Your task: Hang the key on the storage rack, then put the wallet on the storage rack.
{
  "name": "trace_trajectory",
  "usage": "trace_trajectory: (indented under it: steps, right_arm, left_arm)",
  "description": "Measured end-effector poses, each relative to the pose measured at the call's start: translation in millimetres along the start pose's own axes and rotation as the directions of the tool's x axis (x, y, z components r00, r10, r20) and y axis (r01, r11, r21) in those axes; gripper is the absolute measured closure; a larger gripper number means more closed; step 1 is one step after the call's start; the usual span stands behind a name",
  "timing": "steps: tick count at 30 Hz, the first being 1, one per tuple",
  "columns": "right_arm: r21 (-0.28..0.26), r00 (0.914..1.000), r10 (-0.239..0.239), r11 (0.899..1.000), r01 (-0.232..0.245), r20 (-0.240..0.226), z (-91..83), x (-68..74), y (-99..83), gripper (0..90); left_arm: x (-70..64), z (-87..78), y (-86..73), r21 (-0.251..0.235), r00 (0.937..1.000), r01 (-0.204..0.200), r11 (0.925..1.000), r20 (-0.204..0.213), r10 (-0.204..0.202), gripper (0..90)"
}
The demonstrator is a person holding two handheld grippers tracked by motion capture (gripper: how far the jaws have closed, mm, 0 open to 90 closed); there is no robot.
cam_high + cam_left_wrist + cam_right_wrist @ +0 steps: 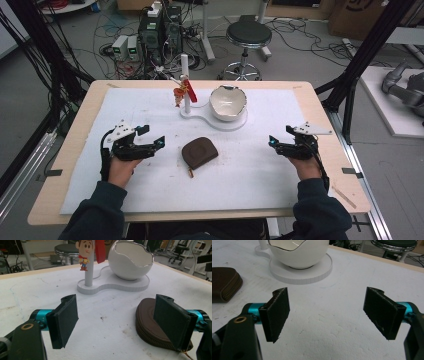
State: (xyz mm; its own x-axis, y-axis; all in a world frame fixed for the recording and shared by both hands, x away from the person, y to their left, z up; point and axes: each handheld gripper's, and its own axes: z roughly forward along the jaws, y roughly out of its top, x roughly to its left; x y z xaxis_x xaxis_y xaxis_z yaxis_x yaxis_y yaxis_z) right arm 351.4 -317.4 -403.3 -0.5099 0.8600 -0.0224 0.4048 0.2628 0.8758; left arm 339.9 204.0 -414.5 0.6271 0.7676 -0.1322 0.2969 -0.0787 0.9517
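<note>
1. Nearest, the person's dark sleeves [95, 212] enter from the bottom edge of the high view, cut off at the forearm.
2. The left gripper [150, 136] rests low over the white mat [150, 190] at the table's left, its jaws spread wide with nothing between them; the right gripper [279, 137] sits opposite, near the mat's right edge, jaws likewise spread and empty.
3. Between the two grippers, apart from both, lies a brown zipped pouch [199, 152], flat on the mat. In the left gripper view the right jaw hides part of it.
4. The mat is scuffed and speckled, covering most of the wooden table [325, 115].
5. Farther back stands a white stand [220, 121] with an upright post [185, 80]; a small figurine [84, 251] and a red tag [191, 91] hang at the post, and a white eggshell-shaped bowl [227, 102] sits on the stand's round end.
6. Beyond the table: a black stool [248, 35], computer towers [161, 27], tangled floor cables, black frame struts. What sits at the far right is cropped and unclear.
</note>
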Motion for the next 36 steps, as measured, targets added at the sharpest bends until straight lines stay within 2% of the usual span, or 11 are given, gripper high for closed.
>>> trace_trajectory:
  steps: [5,14,16,17,18,22,30,33,34,35,36]
  right_arm:
    - [-0.004,1.0000,-0.002,1.000,0.002,-0.006,0.5,0.8,1.6,21.4]
    - [0.000,1.0000,0.001,1.000,-0.001,-0.004,0.4,0.5,1.1,21.4]
    - [0.003,1.0000,-0.002,1.000,0.002,-0.007,-0.1,0.4,-0.1,21.4]
    - [0.001,1.0000,0.001,1.000,-0.001,-0.008,-0.3,0.5,-0.1,21.4]
    - [0.001,1.0000,0.001,1.000,-0.001,-0.008,-0.3,0.5,-0.1,21.4]
    - [0.002,0.9999,-0.009,1.000,0.009,-0.014,0.6,1.8,0.6,21.4]
    - [0.001,0.9992,-0.022,1.000,0.022,-0.033,1.7,6.5,1.6,21.4]
    - [0.001,0.9989,-0.022,1.000,0.022,-0.041,3.0,7.5,2.1,21.4]
    - [0.004,0.9988,-0.020,1.000,0.020,-0.045,3.2,8.1,2.2,21.4]
    - [0.004,0.9988,-0.020,1.000,0.020,-0.045,3.2,8.1,2.2,21.4]
    - [0.002,0.9987,-0.024,1.000,0.024,-0.046,3.8,8.5,2.3,21.4]
  left_arm:
    - [-4.8,3.5,-1.4,0.017,0.9994,0.017,0.9997,0.028,-0.018,20.2]
    - [-21.8,32.1,-7.8,0.139,0.9888,0.033,0.9898,0.140,-0.053,20.2]
    - [-25.6,40.8,-10.7,0.184,0.9840,0.039,0.9821,0.164,-0.070,20.2]
    - [-29.6,49.7,-13.8,0.242,0.9812,0.033,0.9697,0.177,-0.077,20.2]
    - [-29.6,49.7,-13.8,0.242,0.9812,0.033,0.9697,0.177,-0.077,20.2]
    - [-34.2,64.4,-17.2,0.339,0.9826,0.025,0.9405,0.165,-0.085,20.2]
    - [-36.3,82.4,-21.0,0.391,0.9665,0.064,0.9180,0.205,-0.155,19.4]
    - [-36.3,82.6,-20.7,0.397,0.9654,0.056,0.9162,0.212,-0.151,22.9]
    - [-36.0,82.5,-20.5,0.398,0.9596,0.054,0.9159,0.233,-0.157,31.2]
    - [-35.7,82.0,-20.5,0.395,0.9519,0.050,0.9172,0.259,-0.164,31.2]
    - [-36.1,81.8,-20.2,0.396,0.9533,0.045,0.9170,0.257,-0.158,33.6]
